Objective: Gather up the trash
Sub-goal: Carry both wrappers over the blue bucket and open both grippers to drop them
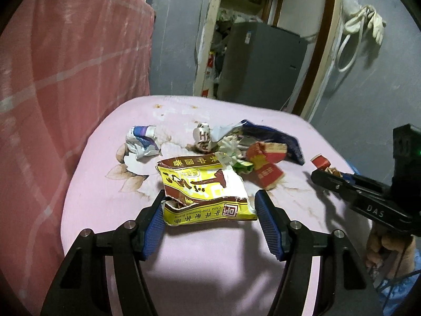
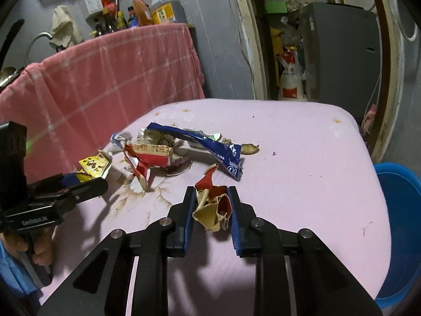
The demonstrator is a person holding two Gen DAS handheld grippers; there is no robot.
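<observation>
I am pinching a crumpled red-and-cream paper scrap [image 2: 213,206] between the blue pads of my right gripper [image 2: 211,197], pressed in on it from both sides just above the pink floral tablecloth [image 2: 302,158]. My left gripper [image 1: 210,200] is standing spread wide around the near end of a yellow-and-brown snack bag [image 1: 204,191] lying flat on the cloth; its left pad [image 1: 155,223] is touching the bag's torn corner, while the right pad is sitting just beside the bag's edge.

Beyond the bag the rest of the trash is lying in a loose heap near the table's middle: a torn red carton [image 2: 147,158], a long blue foil wrapper [image 2: 208,144] draped across the pile, a crumpled white-and-purple wrapper [image 1: 142,142] to the left, and a small crushed white piece [image 1: 202,138] behind.

A blue plastic tub [image 2: 400,223] is standing beside the table's right edge. A pink checked cloth [image 2: 105,79] is hanging over a counter behind.
</observation>
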